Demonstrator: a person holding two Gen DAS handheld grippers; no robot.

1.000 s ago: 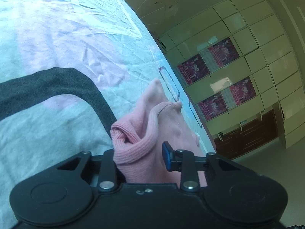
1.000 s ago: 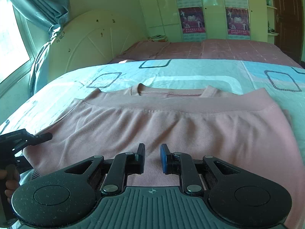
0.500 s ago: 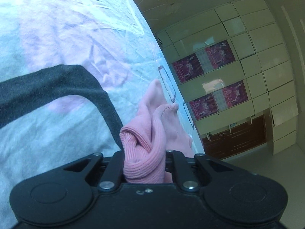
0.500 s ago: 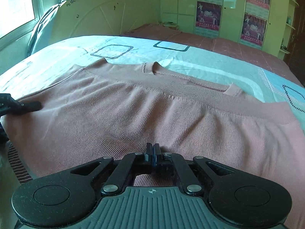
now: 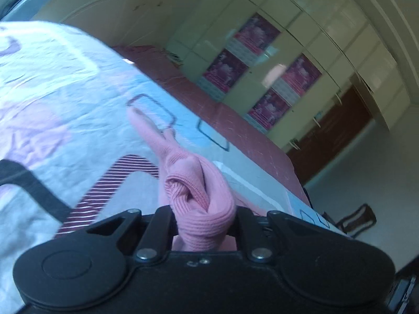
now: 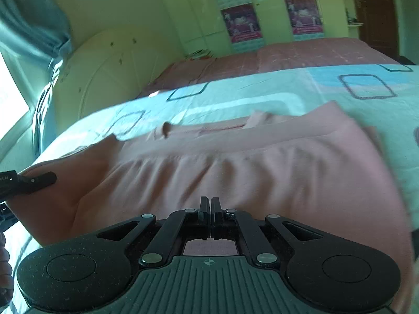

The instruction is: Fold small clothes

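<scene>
A pink knit sweater (image 6: 235, 167) lies folded on the patterned bedspread (image 6: 262, 89). My right gripper (image 6: 210, 205) is shut on the sweater's near edge and holds it lifted. My left gripper (image 5: 204, 217) is shut on a bunched ribbed corner of the same sweater (image 5: 199, 196), raised above the bed. The left gripper also shows at the left edge of the right wrist view (image 6: 31, 181), at the sweater's left corner.
The bedspread (image 5: 52, 99) has square outlines and a striped maroon patch (image 5: 110, 180). A headboard (image 6: 110, 62) and curtain (image 6: 31, 26) stand at the left. Wardrobes with posters (image 6: 241, 21) line the far wall. A brown door (image 5: 332, 136) is at the right.
Both grippers closed on the sweater's near edge, then lifted it off the bed. The left view has swung up and the fabric now hangs stretched between them.
</scene>
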